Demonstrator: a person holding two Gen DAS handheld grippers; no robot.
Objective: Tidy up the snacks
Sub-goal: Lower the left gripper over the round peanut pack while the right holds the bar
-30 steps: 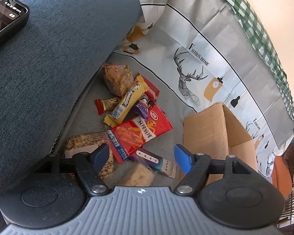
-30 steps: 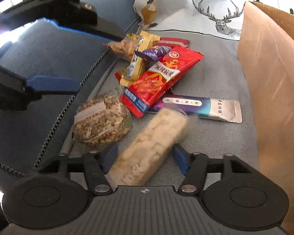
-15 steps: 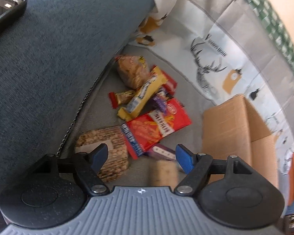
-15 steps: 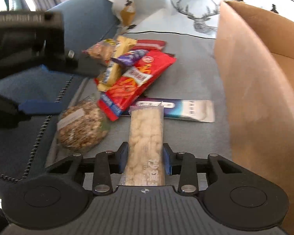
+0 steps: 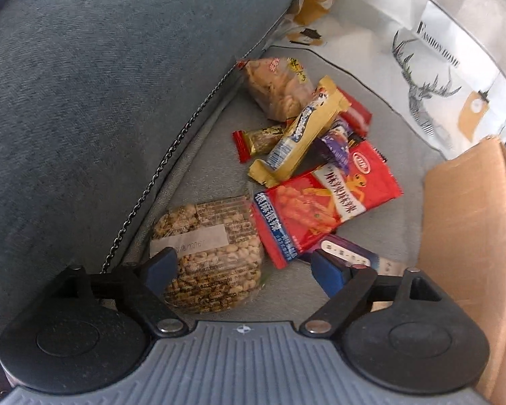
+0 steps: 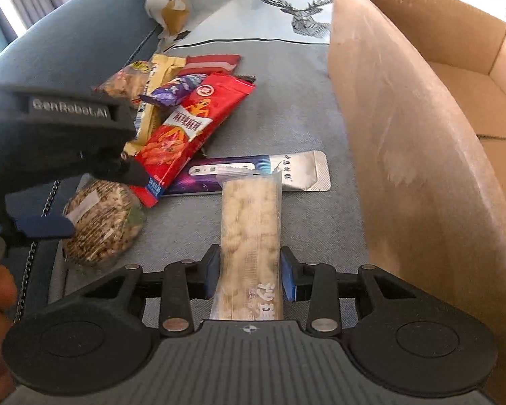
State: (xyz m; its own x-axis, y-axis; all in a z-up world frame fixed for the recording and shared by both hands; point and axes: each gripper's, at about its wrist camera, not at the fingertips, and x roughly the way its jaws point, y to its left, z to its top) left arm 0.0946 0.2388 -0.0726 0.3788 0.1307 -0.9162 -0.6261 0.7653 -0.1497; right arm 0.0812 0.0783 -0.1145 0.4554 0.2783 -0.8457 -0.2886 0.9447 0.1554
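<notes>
My right gripper [image 6: 249, 275] is shut on a long clear pack of pale puffed snack bar [image 6: 251, 233], held above the sofa seat beside the open cardboard box [image 6: 398, 141]. My left gripper [image 5: 243, 266] is open and empty, hovering over a round clear pack of nut brittle [image 5: 209, 253], which also shows in the right wrist view [image 6: 101, 222]. A red snack bag [image 5: 324, 206], a yellow bar [image 5: 300, 135], a purple sachet [image 6: 253, 172] and other small packs lie in a pile on the grey seat.
The blue-grey sofa cushion [image 5: 101, 101] rises on the left of the pile. A deer-print cloth [image 5: 421, 77] covers the back. The box [image 5: 469, 229] stands on the right. The left gripper's body [image 6: 60, 135] fills the left of the right wrist view.
My right gripper shut on the puffed snack bar and lifted it off the seat toward the box. My left gripper moved closer over the nut brittle pack, still open.
</notes>
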